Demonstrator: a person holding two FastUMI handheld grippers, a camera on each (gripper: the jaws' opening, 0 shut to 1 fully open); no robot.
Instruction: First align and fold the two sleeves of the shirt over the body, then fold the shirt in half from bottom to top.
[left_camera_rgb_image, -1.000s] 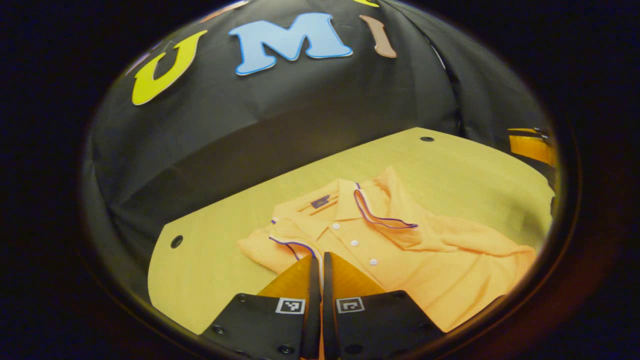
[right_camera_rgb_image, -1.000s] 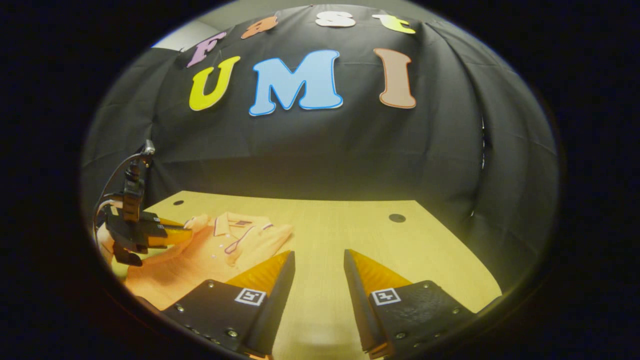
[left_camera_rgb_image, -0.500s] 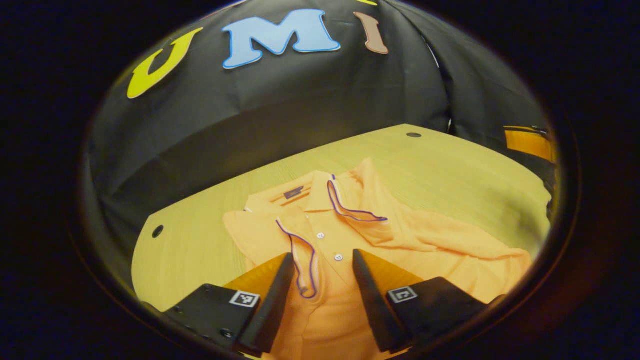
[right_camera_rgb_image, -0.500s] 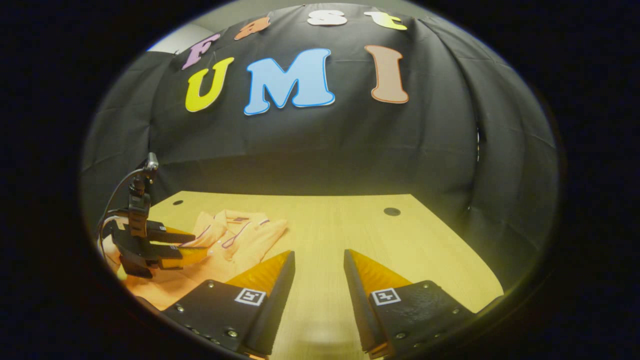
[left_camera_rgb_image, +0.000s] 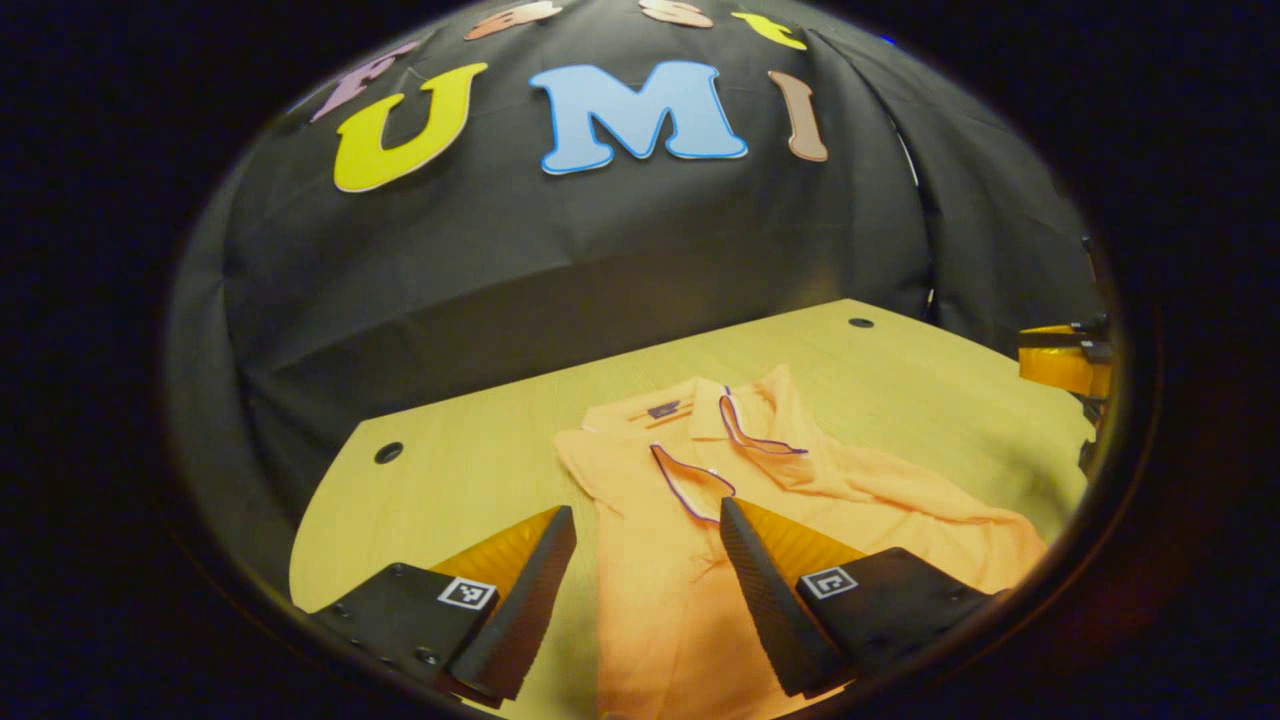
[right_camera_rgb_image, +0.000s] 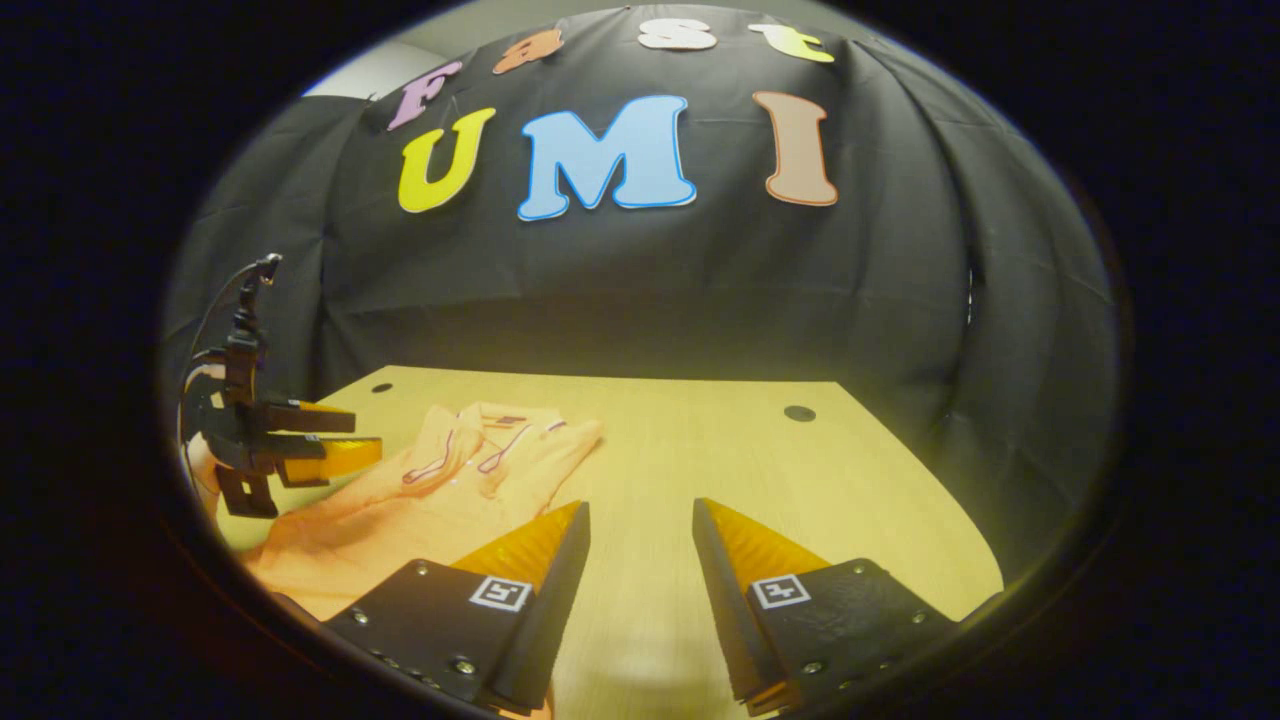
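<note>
In my left gripper view, going from the left, I count one table (left_camera_rgb_image: 460, 470), pale wood, with two small round holes in it: one hole (left_camera_rgb_image: 388, 452) near the left edge and a second hole (left_camera_rgb_image: 860, 323) at the far right. My left gripper (left_camera_rgb_image: 648, 520) sits at the bottom with its two fingers spread wide and nothing between them but air; the cloth lies below the gap. There is one shirt (left_camera_rgb_image: 830, 500), orange, lying on the table with its collar (left_camera_rgb_image: 700, 410) toward the far side and its body running toward the near right. Two sleeves with dark trim lie folded in over the chest: one sleeve (left_camera_rgb_image: 690, 478) just ahead of my right-hand finger and the other sleeve (left_camera_rgb_image: 760, 430) a little farther off, beside the collar. At the far right edge of this view my right gripper (left_camera_rgb_image: 1060, 360) shows only as an orange part, and from here I cannot tell how it stands.

In my right gripper view, the left gripper (right_camera_rgb_image: 335, 440) hangs at the far left above the table (right_camera_rgb_image: 760, 470), fingers apart, held by a hand (right_camera_rgb_image: 200, 455) partly hidden behind it. The shirt (right_camera_rgb_image: 400, 500) lies just right of it, reaching down to the near left. My right gripper (right_camera_rgb_image: 640, 515) is at the bottom, two fingers wide apart over bare wood, holding nothing, well right of the shirt. One hole (right_camera_rgb_image: 798, 412) shows at the far right.
</note>
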